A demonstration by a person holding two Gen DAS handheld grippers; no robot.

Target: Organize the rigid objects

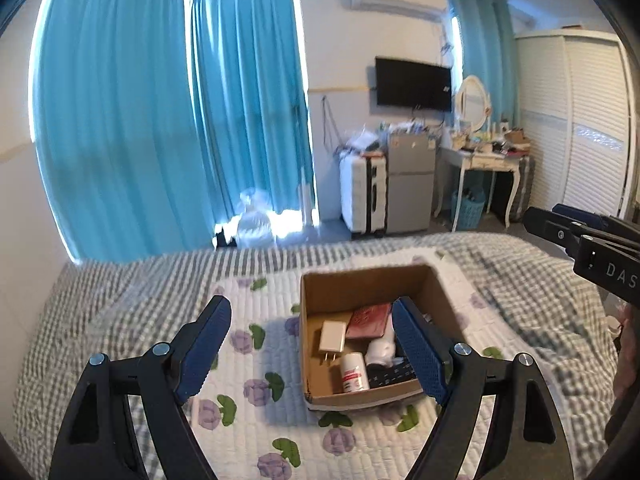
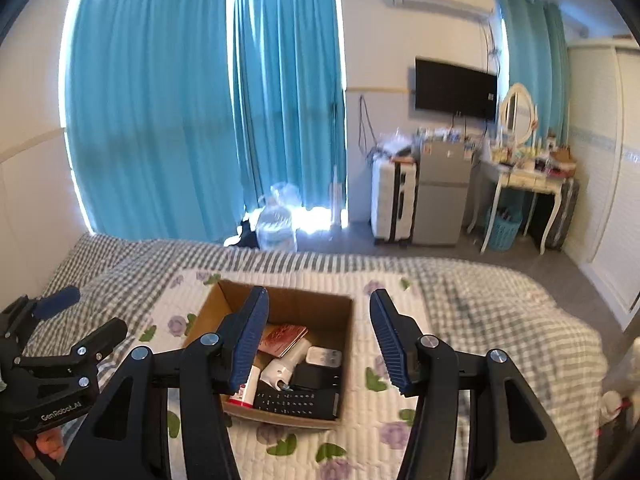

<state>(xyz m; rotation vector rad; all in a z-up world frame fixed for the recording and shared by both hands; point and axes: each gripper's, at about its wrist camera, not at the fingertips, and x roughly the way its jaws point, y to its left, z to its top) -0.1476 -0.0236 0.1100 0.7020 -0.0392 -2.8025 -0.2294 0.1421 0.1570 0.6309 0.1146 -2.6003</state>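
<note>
An open cardboard box (image 1: 320,292) (image 2: 320,308) sits on the bed. Inside lie a white plug charger (image 1: 333,337), a red booklet (image 1: 368,320) (image 2: 282,338), a white bottle with a red label (image 1: 354,372), a black remote (image 2: 296,400), a white device (image 2: 284,368) and a black adapter (image 2: 316,374). My left gripper (image 1: 312,314) is open and empty, held above the box's near left side. My right gripper (image 2: 320,304) is open and empty, above the box's near right side. Each gripper shows at the edge of the other's view.
The bed has a floral quilt (image 1: 256,400) over a grey checked blanket (image 1: 540,280). Beyond it stand blue curtains (image 1: 160,120), a white suitcase (image 1: 362,196), a small grey fridge (image 1: 412,184), a cluttered dressing table (image 1: 488,160) and a white wardrobe (image 1: 580,120).
</note>
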